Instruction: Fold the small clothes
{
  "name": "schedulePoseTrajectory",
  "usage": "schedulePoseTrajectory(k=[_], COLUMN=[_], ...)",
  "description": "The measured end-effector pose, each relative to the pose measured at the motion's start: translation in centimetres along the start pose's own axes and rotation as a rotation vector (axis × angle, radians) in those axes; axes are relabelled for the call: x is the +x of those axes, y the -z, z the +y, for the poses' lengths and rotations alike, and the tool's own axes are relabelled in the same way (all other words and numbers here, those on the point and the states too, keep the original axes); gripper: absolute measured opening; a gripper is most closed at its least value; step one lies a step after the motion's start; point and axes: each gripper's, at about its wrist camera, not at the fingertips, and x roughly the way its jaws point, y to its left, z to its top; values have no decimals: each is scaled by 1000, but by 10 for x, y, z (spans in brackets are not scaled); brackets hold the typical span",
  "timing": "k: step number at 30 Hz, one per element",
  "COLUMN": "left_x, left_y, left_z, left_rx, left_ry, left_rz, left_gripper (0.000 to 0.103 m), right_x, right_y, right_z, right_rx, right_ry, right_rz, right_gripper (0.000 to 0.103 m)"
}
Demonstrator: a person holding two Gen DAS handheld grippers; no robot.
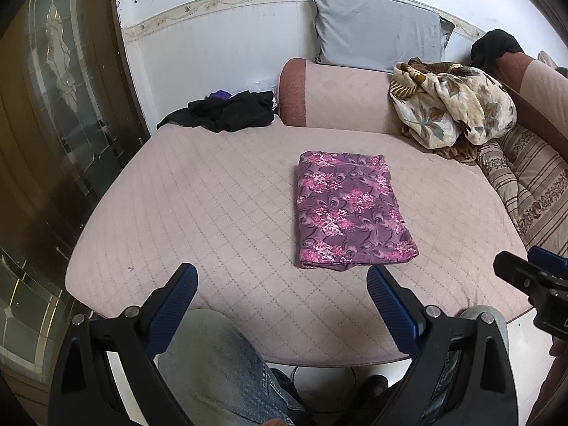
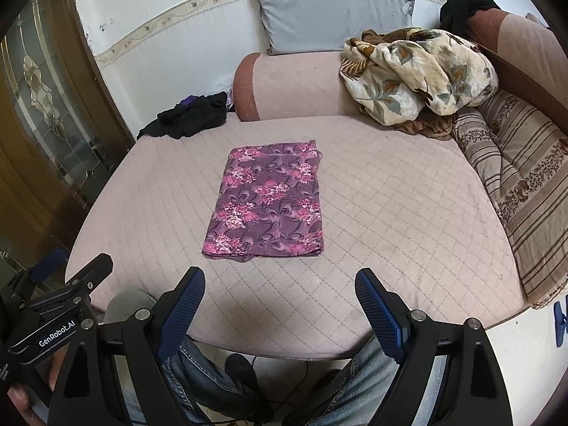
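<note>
A: Nearest you are your own knees in jeans (image 1: 213, 365), then the left gripper (image 1: 282, 284) and the right gripper (image 2: 280, 287), both over the near edge of the bed (image 2: 390, 213). Their fingers stand wide, with nothing between them.

B: And the cloth?

A: The purple floral cloth (image 2: 269, 202) lies flat about mid-bed, already folded to a neat rectangle, its short side toward you. Your grippers are short of it, not touching.

B: How will it handle?

A: It looks thin, soft and light. It should drape and sag once lifted, and the stacked layers may slide apart if you pinch only the top one. It also looks smooth, so I'd judge it slippery.

B: Where do you want me to grip?

A: Take the two near corners, one per gripper, and catch every layer at the folded edge. The near edge shows a small loose lip where layers part; close over that, not above it.

B: Anything in the way?

A: No. The black clothes (image 1: 227, 110) sit at the far left corner, the blanket (image 2: 419, 78) at the far right, both well apart from it.
</note>
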Motion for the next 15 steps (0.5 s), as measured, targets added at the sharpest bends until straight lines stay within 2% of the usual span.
schedulePoseTrajectory(k=[5,11,15], left_x=[7,-4,-3], left_y=[-2,-4,-1], left_z=[-4,-2,0], left_rx=[19,-7,4], left_ry=[-2,16,0], left_rz=[17,7,14], left_gripper=[96,96,96], right_x=[7,-7,-4], right_y=[-8,-8,-7], right_z=[6,15,11], right_rx=[-19,-44,-33], right_ry=[7,9,9], right_rz=[7,-33,-20], right_gripper=[90,90,90])
